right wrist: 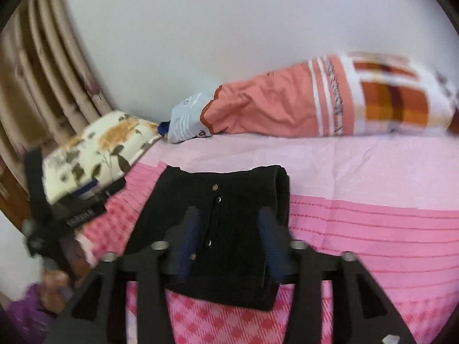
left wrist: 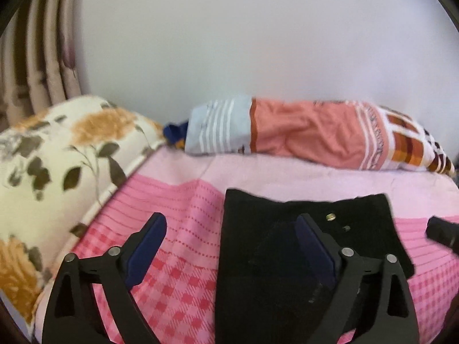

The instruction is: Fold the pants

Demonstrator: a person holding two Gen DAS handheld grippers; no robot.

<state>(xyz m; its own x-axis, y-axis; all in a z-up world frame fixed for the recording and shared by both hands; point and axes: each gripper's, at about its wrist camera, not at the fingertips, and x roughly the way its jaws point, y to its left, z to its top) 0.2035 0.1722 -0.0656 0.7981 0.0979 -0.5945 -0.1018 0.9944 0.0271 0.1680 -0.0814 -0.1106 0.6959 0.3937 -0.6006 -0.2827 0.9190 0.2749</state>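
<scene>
While both claws [left wrist: 231, 246] [right wrist: 229, 239] gape empty, folded black pants [right wrist: 229, 215] lie on the bedsheet [right wrist: 373, 229].

floral pillow [left wrist: 57, 154] left of frame | orange bolster [left wrist: 315, 134] (blue striped end, checked end) upper centre against white wall [left wrist: 229, 43] | striped curtain [left wrist: 37, 57] upper left | pink bedsheet [left wrist: 178, 229] below

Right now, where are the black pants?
The folded black pants lie on the pink bedspread, central in both views, nearer than the orange bolster along the wall, with the floral pillow to their left.
</scene>
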